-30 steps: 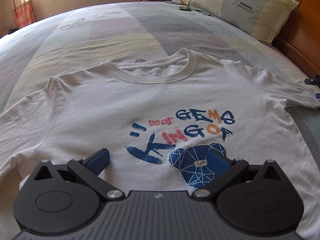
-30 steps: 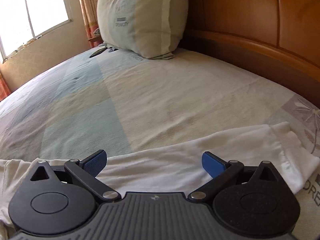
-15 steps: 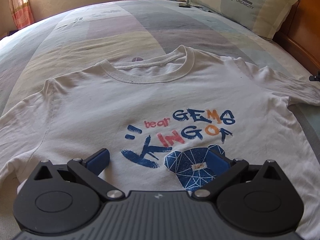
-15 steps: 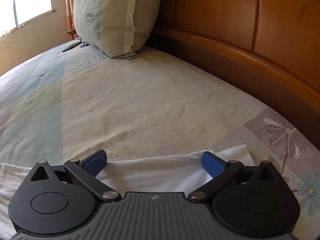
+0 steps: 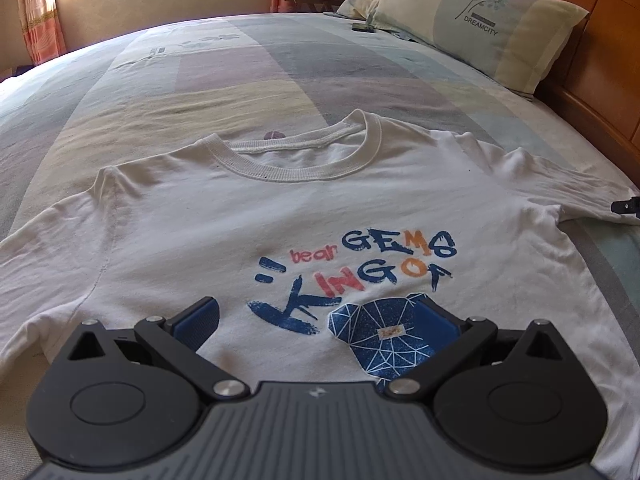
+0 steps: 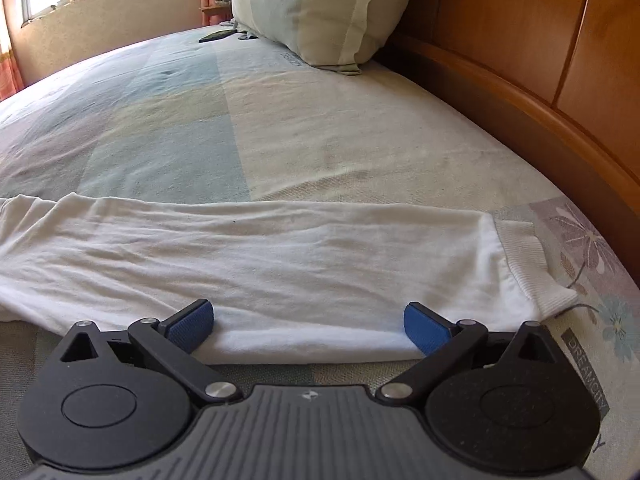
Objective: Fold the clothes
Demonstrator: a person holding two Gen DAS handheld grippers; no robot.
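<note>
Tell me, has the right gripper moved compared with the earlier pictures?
Yes. The right gripper has pulled back from the wooden headboard: far more of the white sleeve shows ahead of its open jaws, and its ribbed cuff is visible.

R tongs (image 6: 307, 325) wide apart, maybe touching white sleeve (image 6: 280, 256).

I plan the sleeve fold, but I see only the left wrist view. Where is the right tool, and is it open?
Observer: The right tool is open, with the near edge of the long sleeve between its fingers.
Operator: Does the sleeve lie flat?
Observer: Mostly, with light wrinkles. Its ribbed cuff points toward the headboard.
Operator: Is anything close to the cuff?
Observer: Only the flower print of the bedsheet. The pillow lies well beyond.
</note>
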